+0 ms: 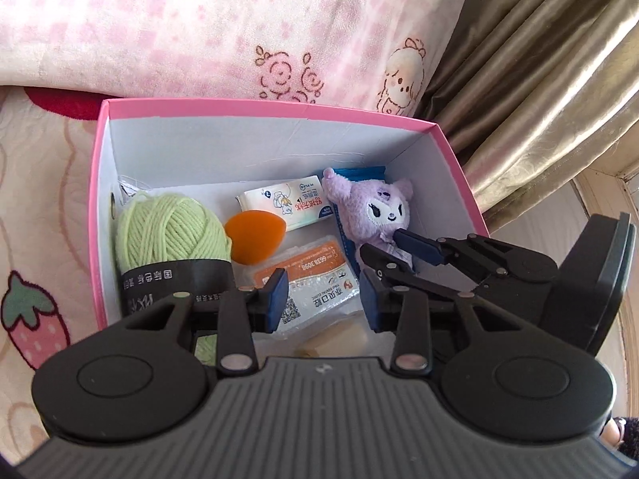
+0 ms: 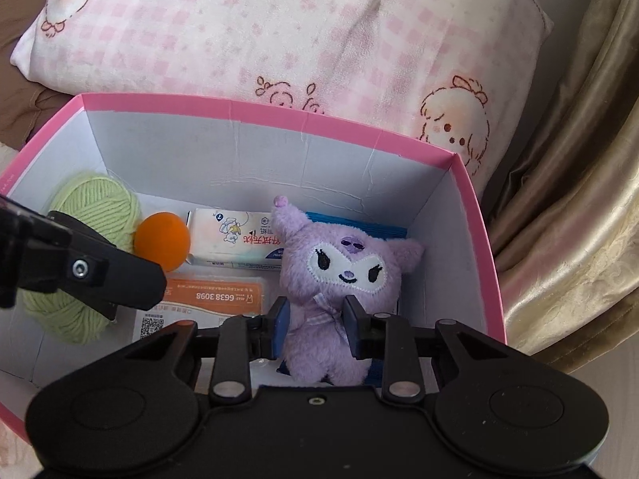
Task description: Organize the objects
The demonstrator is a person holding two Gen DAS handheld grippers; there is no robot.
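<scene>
A soft pink checked pillow with little cartoon faces fills the top of both views, and a shiny gold curtain hangs down the right side. Below the pillow sits an open cardboard box with a pink rim and white inside walls.

In the right wrist view, a fluffy purple plush toy with a white stitched face is in the lower middle of the frame, inside the box near its right wall. It is upright, with its long ear pointing up toward the pillow and its feet pointing down toward the camera. The right gripper has its two fingers pressed on the toy's body, one on each side, so the jaws are closed partway around it.

In the left wrist view, the left gripper hangs over the box at the bottom middle with its jaws wide apart and nothing between them.

Other things lie in the box. A ball of light green yarn with a black paper band is at the left. Just beside it is an orange egg-shaped sponge. A white tissue pack with a cartoon print lies behind the sponge. A clear plastic bag with an orange and white card lies flat in front. A blue flat packet sits behind the toy.
</scene>
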